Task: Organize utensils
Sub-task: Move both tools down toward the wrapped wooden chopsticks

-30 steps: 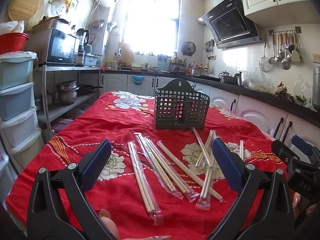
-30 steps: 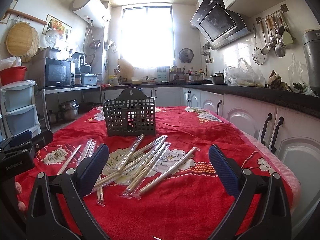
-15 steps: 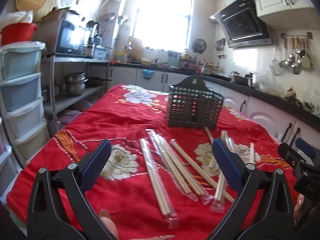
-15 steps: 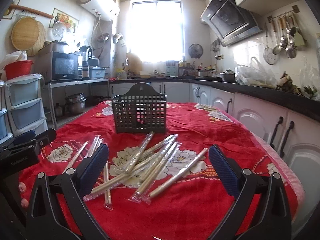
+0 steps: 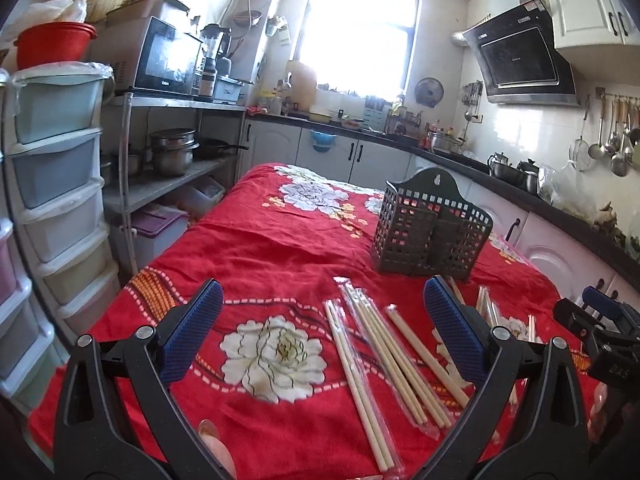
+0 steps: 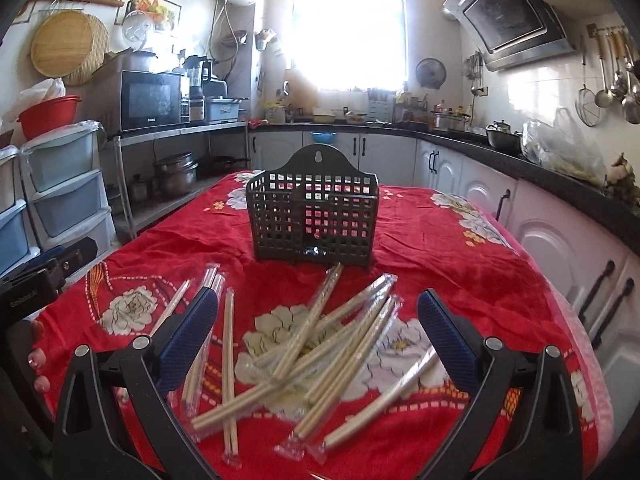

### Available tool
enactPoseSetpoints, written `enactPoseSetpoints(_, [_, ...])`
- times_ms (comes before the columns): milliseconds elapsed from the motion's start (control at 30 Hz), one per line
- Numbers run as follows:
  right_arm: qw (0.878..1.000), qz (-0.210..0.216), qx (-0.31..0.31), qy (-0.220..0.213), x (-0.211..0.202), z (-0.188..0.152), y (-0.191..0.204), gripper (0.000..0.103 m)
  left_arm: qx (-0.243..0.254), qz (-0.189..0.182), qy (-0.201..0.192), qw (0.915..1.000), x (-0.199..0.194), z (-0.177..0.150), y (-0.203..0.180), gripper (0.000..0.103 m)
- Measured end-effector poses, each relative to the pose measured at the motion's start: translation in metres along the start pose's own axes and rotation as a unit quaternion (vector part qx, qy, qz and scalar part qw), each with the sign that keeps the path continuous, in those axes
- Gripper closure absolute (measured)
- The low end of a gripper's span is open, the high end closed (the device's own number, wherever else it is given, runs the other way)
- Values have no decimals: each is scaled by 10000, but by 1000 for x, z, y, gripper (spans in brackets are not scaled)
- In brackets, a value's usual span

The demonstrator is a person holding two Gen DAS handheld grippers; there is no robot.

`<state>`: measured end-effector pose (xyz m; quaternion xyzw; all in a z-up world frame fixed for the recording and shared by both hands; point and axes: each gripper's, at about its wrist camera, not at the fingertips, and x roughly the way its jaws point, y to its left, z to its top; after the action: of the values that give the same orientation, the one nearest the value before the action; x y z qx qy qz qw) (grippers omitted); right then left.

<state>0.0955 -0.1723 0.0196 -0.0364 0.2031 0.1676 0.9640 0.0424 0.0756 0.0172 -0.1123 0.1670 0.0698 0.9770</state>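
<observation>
Several pairs of wooden chopsticks in clear wrappers (image 5: 380, 344) (image 6: 320, 344) lie scattered on the red flowered tablecloth (image 5: 260, 248) (image 6: 460, 256). Behind them stands a dark grey plastic utensil basket (image 5: 432, 232) (image 6: 314, 220), upright and with nothing sticking out of it. My left gripper (image 5: 324, 328) hovers open above the cloth, left of the pile, with nothing between its blue pads. My right gripper (image 6: 318, 330) is open too, right over the pile, holding nothing. The right gripper's body (image 5: 600, 336) shows at the left wrist view's right edge, and the left gripper's body (image 6: 36, 280) at the right wrist view's left edge.
A stack of plastic drawers (image 5: 52, 184) and a metal shelf with pots (image 5: 172, 156) and a microwave (image 5: 168, 60) stand left of the table. White cabinets under a dark counter (image 6: 560, 184) run along the right. A person's fingers (image 6: 38, 364) show at the left edge.
Both grippers have moved forward and lower toward the chopsticks, and the left one has turned leftward, so the pile and basket now sit to its right. Both stay open.
</observation>
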Motion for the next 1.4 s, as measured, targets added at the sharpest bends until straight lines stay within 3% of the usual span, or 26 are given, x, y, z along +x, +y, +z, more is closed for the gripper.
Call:
enactPoseSetpoints(200, [9998,83,84,143,19,21,-10,6,29,-131,208,9997,20,23,-2,10])
enactPoseSetpoints(433, [9984,76,184,522,50,35,-26,6,73,-435,873,9952,68,48,-7,10])
enactPoseSetpoints(867, [9900,13,447,1340,113,32,-65,7,-131,-1017,2032,9738,151,57,-3,10])
enactPoseSetpoints(1100, [9745,231,918,2032,159,25,-86,35,-366,-1278,2590,9567,184,49,5,12])
enactPoseSetpoints(1300, [9539,494,1583,2501,189,17,-113,61,-785,-1422,3092,9370,210,40,21,35])
enactPoseSetpoints(1400, [9503,546,1684,2560,197,16,-118,71,-854,-1485,3244,9303,219,35,25,45])
